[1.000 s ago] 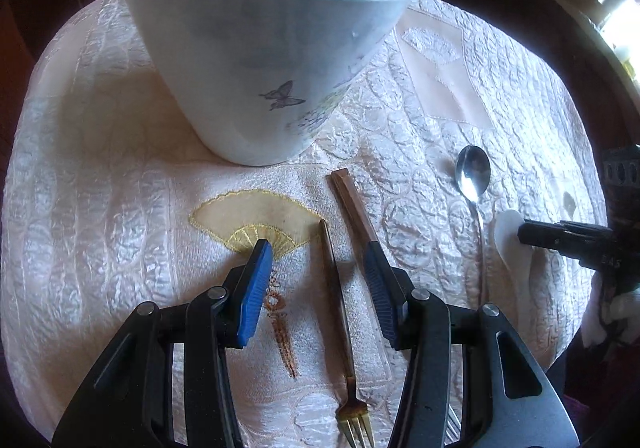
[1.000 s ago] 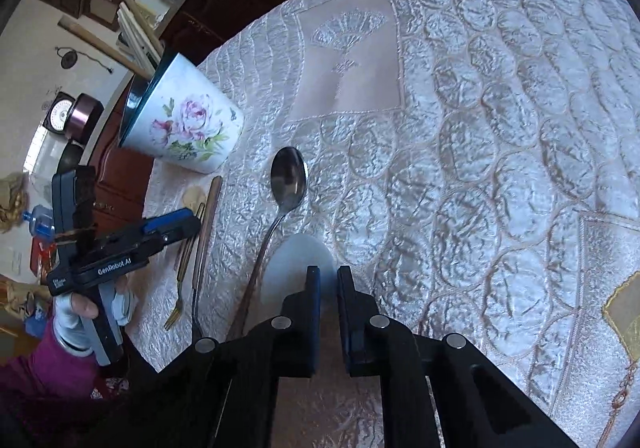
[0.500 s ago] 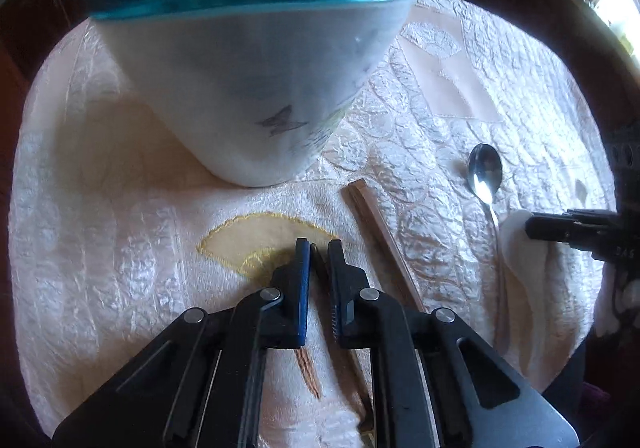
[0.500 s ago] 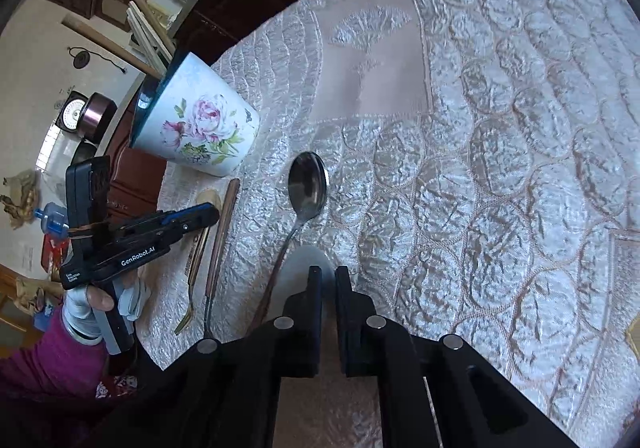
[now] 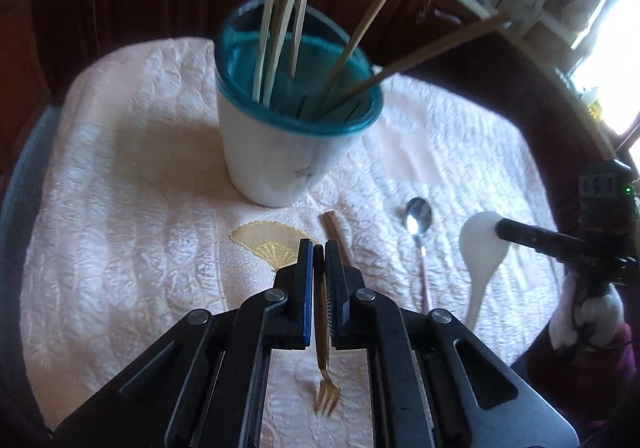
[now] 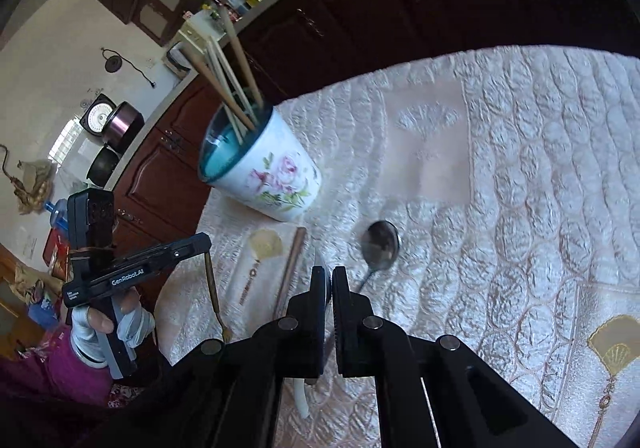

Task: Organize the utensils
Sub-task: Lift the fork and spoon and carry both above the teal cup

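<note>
Fingers of the left gripper (image 5: pixel 319 252) are clamped on the handle of a gold fork (image 5: pixel 325 388), which hangs tines-down clear of the table (image 5: pixel 120 207). Right gripper (image 6: pixel 329 276) fingers pinch a white spoon (image 5: pixel 482 248), its bowl raised and its handle sloping down toward 6 o'clock in the left view. A floral cup (image 6: pixel 272 175) with a teal rim stands at 12 o'clock from the left gripper, chopsticks (image 5: pixel 280 7) leaning out of it. On the quilted cloth lie a brown chopstick (image 5: pixel 334 226) at 1 o'clock just beyond the left fingertips, and a metal spoon (image 5: pixel 418 215) at 2 o'clock, between that stick and the white spoon. A gloved hand (image 6: pixel 108 328) with a magenta sleeve holds the left gripper.
</note>
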Available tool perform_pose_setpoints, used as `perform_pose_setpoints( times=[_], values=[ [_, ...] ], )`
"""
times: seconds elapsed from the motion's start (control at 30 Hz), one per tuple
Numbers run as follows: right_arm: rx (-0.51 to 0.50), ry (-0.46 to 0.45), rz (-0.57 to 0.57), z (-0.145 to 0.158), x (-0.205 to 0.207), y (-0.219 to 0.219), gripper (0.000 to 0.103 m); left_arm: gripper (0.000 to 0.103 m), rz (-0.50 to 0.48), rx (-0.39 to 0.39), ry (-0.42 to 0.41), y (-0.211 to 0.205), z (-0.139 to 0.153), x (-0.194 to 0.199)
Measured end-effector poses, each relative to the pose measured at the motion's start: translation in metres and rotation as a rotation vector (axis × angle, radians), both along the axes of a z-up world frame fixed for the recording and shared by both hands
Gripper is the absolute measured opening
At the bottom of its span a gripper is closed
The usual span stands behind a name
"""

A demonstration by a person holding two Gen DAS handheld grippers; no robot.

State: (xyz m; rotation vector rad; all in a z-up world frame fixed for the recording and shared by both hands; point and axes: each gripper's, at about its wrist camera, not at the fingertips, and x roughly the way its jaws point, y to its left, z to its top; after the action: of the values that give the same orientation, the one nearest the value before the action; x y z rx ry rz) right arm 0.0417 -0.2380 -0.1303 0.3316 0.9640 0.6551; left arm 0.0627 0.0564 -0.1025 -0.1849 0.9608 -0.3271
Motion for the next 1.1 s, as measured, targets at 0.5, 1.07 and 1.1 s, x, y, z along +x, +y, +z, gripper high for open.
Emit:
perform_pose_setpoints(
  times=[0.5,1.07,1.1],
  values=[
    [0.011,-0.109,0.067,0.047,0.000,0.036,0.003,0.004,0.044,-0.044,-0.110,0.031,0.056,-0.032],
    [0.011,-0.273,0.079,0.117,0.029,0.082,0.003,0.003,0.067,-0.054,-0.216,0.055,0.122,-0.035],
    [0.006,-0.291,0.075,0.122,0.032,0.086,0.003,0.003,0.068,-0.061,-0.224,0.058,0.128,-0.033]
  ],
)
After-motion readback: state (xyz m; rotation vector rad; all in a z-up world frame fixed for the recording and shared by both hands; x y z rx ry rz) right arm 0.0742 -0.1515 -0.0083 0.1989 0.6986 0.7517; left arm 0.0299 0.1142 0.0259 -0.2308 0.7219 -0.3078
